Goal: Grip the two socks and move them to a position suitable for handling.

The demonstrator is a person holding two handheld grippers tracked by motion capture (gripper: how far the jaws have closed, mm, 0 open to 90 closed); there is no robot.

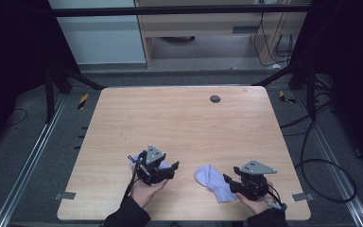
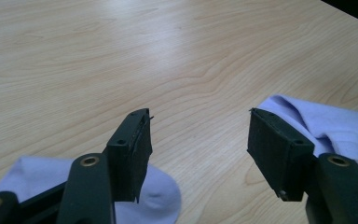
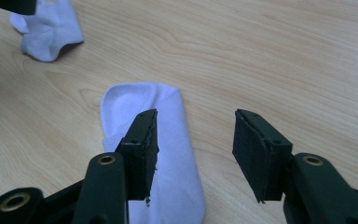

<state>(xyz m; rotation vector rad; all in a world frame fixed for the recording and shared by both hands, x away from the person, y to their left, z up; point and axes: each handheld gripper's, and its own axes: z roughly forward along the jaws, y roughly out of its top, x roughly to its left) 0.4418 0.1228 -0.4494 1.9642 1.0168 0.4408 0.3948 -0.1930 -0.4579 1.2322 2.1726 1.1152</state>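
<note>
Hovering released near the surface's near edge, right hand-held gripper (image 1: 230, 183) with jaws apart over the right sock (image 1: 212, 182), pads clear of the cloth. Lying flat just left of and under that gripper, long axis running from the near edge up and left toward the surface's middle, toe end farthest away. Standing equally unclenched toward the near-left, left hand-held gripper (image 1: 168, 169), nothing between its pads, left sock (image 2: 158, 193) bunched beneath it. Judging by closeness, right gripper better placed for the right sock.
</note>
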